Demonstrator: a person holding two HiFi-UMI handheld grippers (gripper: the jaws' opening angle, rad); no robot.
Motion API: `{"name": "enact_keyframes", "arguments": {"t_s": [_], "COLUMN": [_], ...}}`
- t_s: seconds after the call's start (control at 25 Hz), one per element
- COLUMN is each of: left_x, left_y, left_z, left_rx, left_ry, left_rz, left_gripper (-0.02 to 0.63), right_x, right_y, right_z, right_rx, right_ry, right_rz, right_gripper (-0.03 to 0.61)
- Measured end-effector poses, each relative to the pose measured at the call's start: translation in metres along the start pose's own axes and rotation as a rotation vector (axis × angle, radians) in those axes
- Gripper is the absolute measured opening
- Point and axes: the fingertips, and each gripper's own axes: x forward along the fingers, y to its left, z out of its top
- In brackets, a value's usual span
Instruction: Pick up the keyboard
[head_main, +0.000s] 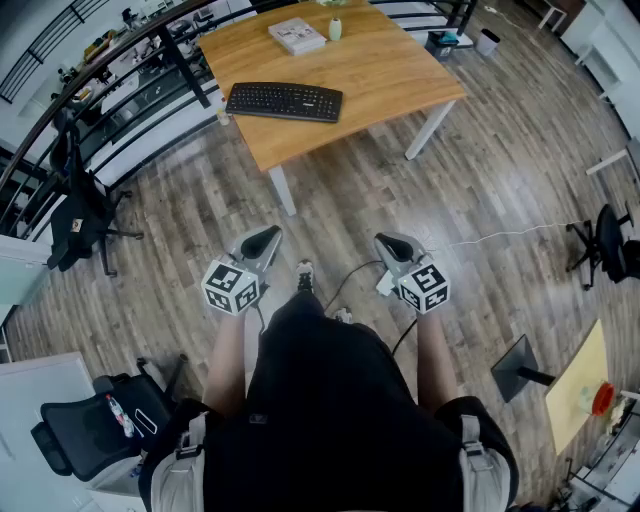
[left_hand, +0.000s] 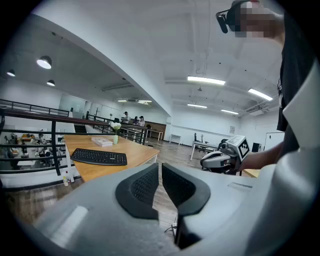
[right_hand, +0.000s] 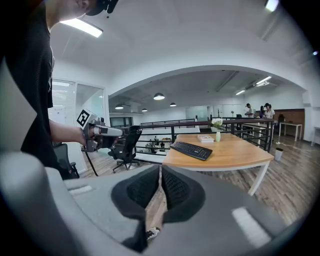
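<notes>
A black keyboard (head_main: 285, 101) lies near the front left edge of a wooden table (head_main: 390, 75), well ahead of me. The left gripper view shows the keyboard (left_hand: 98, 157) at the left, and the right gripper view has the keyboard (right_hand: 191, 150) right of centre. My left gripper (head_main: 268, 238) and right gripper (head_main: 388, 243) are held side by side over the floor, far short of the table. Both are shut with nothing between the jaws. Each gripper view shows the other gripper: the right gripper (left_hand: 206, 161) and the left gripper (right_hand: 119, 132).
A book (head_main: 297, 35) and a small vase (head_main: 335, 29) sit at the table's far side. A black railing (head_main: 120, 75) runs along the left. Office chairs stand at the left (head_main: 85, 215), lower left (head_main: 95, 425) and right (head_main: 610, 240). A cable (head_main: 500, 236) lies on the wood floor.
</notes>
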Motion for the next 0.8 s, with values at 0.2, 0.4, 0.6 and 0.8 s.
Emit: {"name": "enact_keyframes", "arguments": {"t_s": [0.2,0.4,0.6,0.8], "left_x": [0.002,0.009,0.019,0.029], "left_y": [0.005,0.012,0.039,0.062], "left_z": [-0.005,0.004,0.005,0.013], "left_rx": [-0.021,-0.017,-0.025,-0.035], "left_ry": [0.011,0.01,0.023,0.014], "left_rz": [0.0,-0.008,-0.011,-0.011], "left_gripper": [0.031,0.031,0.031,0.031], "right_x": [0.007,0.018,0.041,0.063], "right_y": [0.004,-0.001,-0.007,-0.017], "right_z": [0.001,0.005,0.016,0.026], "right_rx": [0.003,-0.003,-0.001,-0.005], "right_ry": [0.01,0.033,0.024,0.031], "right_rz": [0.011,0.025,0.031,0.031], "right_gripper": [0.017,0.017,0.017,0.017]}}
